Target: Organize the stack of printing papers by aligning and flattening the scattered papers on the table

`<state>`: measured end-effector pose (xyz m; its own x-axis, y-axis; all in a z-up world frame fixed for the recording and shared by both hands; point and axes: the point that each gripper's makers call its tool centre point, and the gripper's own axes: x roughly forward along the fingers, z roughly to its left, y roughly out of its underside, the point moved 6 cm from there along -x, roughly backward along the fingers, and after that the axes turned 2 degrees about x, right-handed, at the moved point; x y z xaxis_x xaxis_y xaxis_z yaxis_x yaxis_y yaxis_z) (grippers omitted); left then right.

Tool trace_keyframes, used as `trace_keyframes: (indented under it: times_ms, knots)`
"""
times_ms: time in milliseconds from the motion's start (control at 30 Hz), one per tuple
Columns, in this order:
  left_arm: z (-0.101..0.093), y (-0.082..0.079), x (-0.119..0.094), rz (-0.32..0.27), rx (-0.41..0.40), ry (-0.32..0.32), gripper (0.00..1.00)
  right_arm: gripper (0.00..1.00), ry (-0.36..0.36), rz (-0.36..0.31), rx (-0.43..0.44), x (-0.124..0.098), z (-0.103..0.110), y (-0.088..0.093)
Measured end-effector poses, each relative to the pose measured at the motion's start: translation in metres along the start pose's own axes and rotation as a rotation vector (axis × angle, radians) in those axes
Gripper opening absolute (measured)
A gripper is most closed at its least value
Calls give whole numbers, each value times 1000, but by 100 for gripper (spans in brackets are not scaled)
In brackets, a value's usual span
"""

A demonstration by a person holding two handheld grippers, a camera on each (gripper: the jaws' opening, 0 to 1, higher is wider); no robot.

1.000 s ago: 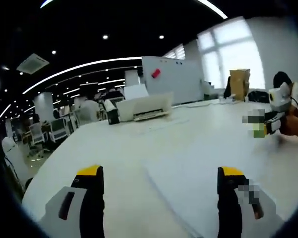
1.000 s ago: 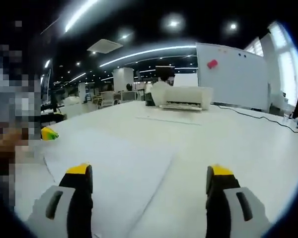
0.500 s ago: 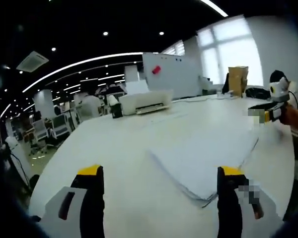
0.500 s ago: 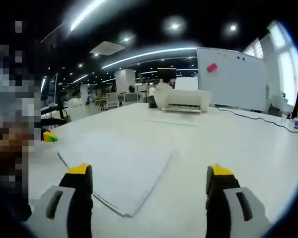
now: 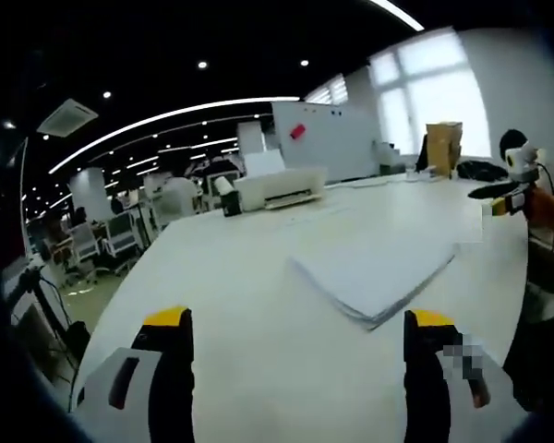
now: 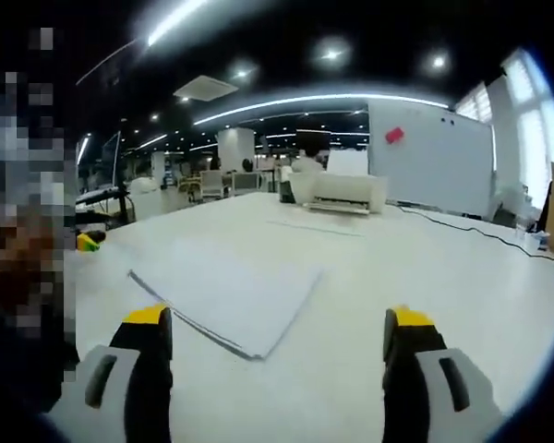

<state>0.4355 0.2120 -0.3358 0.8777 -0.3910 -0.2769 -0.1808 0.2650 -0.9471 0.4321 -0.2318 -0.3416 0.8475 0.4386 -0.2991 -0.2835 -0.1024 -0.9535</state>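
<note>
Paper stack point(image 5: 374, 277) sits flat mid-table point(image 5: 231, 305), edges looking pretty squared up, so both grippers hang clear of it: left gripper point(image 5: 295, 369) and right gripper point(image 6: 277, 369) have jaws spread wide, holding nothing. Printer point(image 6: 342, 192) sits beyond

Long ceiling light strips point(image 5: 166, 117) and small spotlights brighten a dark-ceilinged office, while daylight flares white through the windows point(image 5: 434, 101) in the left gripper view. The pale desk point(image 6: 425, 277) reflects evenly, with faint shadow under the paper stack point(image 5: 374, 272). Fisheye distortion bends straight lines; distant details stay soft.
</note>
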Motion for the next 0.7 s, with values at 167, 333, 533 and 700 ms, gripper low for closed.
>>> trace_keyframes:
  times_ms: [167, 333, 533, 700]
  knots:
    - [2, 6, -16, 15, -11, -5, 97, 90, -8, 9, 15, -12, 2, 2]
    - [4, 12, -32, 40, -15, -6, 97, 90, -25, 16, 32, -25, 7, 3]
    - [10, 11, -47, 33, -32, -16, 97, 90, -15, 11, 36, -39, 8, 0]
    - [13, 15, -55, 49, -33, -20, 97, 90, -17, 22, 30, -52, 12, 2]
